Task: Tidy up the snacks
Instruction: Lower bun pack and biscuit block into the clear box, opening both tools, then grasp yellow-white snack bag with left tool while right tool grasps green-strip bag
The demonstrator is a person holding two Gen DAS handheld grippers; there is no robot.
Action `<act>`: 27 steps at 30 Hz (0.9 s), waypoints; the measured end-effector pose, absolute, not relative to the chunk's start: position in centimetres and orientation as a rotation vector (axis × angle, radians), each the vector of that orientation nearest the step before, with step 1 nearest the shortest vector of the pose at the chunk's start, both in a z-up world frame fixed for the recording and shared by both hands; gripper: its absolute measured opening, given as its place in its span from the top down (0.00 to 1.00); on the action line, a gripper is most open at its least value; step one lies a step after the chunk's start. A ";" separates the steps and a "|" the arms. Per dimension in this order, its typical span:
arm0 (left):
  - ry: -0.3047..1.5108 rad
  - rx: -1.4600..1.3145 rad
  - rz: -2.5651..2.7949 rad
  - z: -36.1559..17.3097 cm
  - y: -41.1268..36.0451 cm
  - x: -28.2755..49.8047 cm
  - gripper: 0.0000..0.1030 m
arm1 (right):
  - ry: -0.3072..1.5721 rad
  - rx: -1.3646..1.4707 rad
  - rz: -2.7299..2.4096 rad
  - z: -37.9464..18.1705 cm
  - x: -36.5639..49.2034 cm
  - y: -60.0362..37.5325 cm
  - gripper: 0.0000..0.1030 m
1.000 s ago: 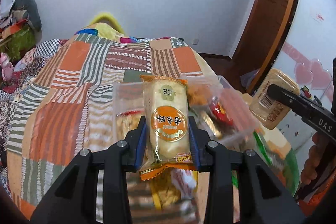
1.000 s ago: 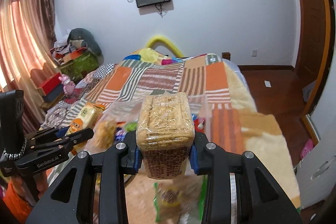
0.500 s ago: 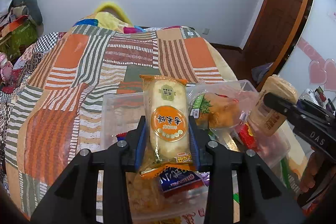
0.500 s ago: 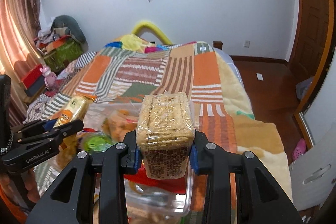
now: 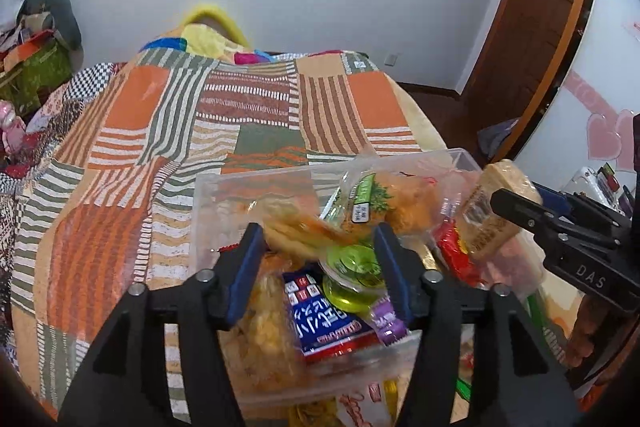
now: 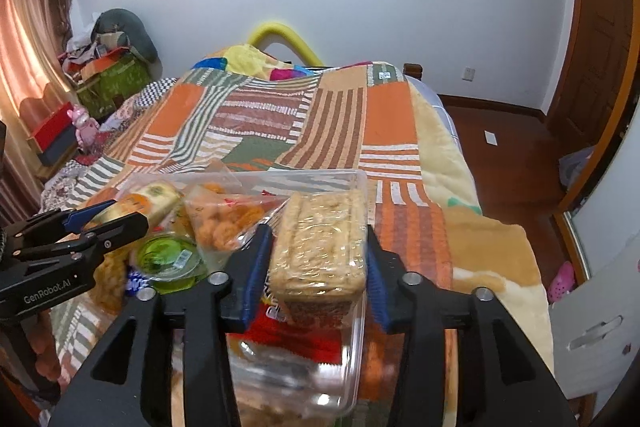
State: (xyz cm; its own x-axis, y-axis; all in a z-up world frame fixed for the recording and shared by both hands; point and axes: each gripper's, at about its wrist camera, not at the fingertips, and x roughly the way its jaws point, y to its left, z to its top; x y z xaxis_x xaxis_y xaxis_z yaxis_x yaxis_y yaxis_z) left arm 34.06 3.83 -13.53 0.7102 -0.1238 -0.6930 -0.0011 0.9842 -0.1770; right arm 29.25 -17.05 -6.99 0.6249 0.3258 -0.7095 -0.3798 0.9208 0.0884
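Two hand-held grippers over the clear bin: left spread apart, right clamping the biscuit pack.

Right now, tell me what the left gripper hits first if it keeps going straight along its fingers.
Most likely the blurred orange-and-yellow snack packet, lying just beyond the open left gripper, inside the clear plastic box. Depth is unclear; the green jelly cup sits close beneath it.
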 end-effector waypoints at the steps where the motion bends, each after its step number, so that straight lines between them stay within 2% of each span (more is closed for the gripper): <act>1: 0.774 -0.168 -0.072 -13.3 3.8 33.7 0.39 | 0.796 -0.068 0.408 -6.8 29.1 -17.1 0.54; 9: 0.743 -0.149 -0.104 -11.2 4.0 29.6 0.33 | 0.736 -0.051 0.442 -4.5 25.9 -18.5 0.52; 12: 0.747 -0.141 -0.118 -11.3 4.0 27.8 0.33 | 0.715 -0.037 0.447 -4.1 24.6 -19.1 0.44; 19: 0.826 -0.095 -0.145 -14.5 3.3 24.2 0.33 | 0.752 -0.028 0.465 -5.7 22.4 -19.9 0.38; 27: 0.927 -0.120 -0.210 -19.0 2.1 24.0 0.31 | 0.873 -0.045 0.463 -10.1 20.7 -19.6 0.37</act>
State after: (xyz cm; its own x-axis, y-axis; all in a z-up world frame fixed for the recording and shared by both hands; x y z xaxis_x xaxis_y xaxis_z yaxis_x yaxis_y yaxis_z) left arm 23.95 2.05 -18.99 0.5817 -0.2312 -0.7798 0.1282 0.9728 -0.1928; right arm 20.69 -19.58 -10.13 0.5500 0.3731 -0.7472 -0.4095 0.9002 0.1481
